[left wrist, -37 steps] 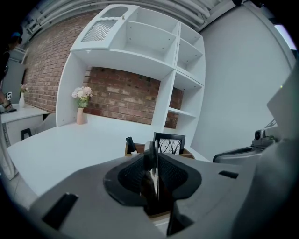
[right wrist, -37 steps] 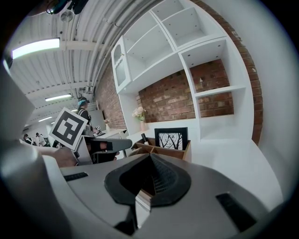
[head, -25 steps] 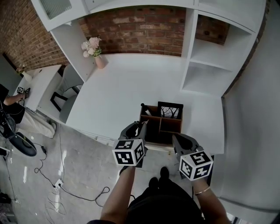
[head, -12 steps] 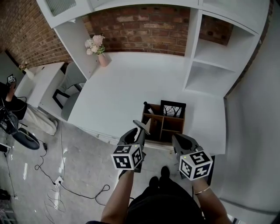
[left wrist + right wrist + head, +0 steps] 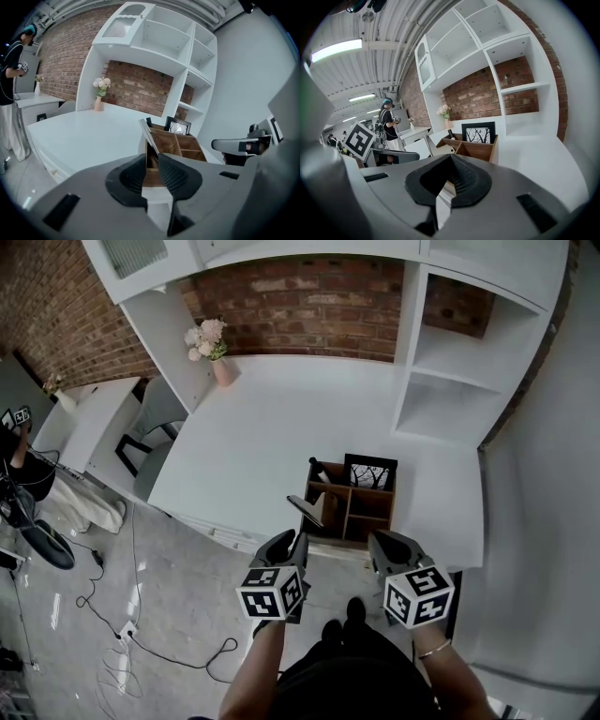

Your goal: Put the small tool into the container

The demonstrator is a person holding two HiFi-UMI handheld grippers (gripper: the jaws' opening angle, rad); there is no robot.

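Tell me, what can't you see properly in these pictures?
- Small tool: too thin in the head view to name. Its lower end is hidden between the left claw's pads.
- Container: compartment floors are lost in shadow in the head view.
- Dark item in its far-left compartment: too small to identify.

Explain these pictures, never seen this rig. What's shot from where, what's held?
No robot arm: a person holds a two-jaw gripper in each hand. The top-down picture comes from a camera on the head; the other two cameras ride on the grippers, looking along their jaws. The left gripper is shut on a thin flat tool by the front left corner of a wooden box on the white desk. The right gripper is shut, empty. A framed picture stands in the box; a flower vase sits far back.
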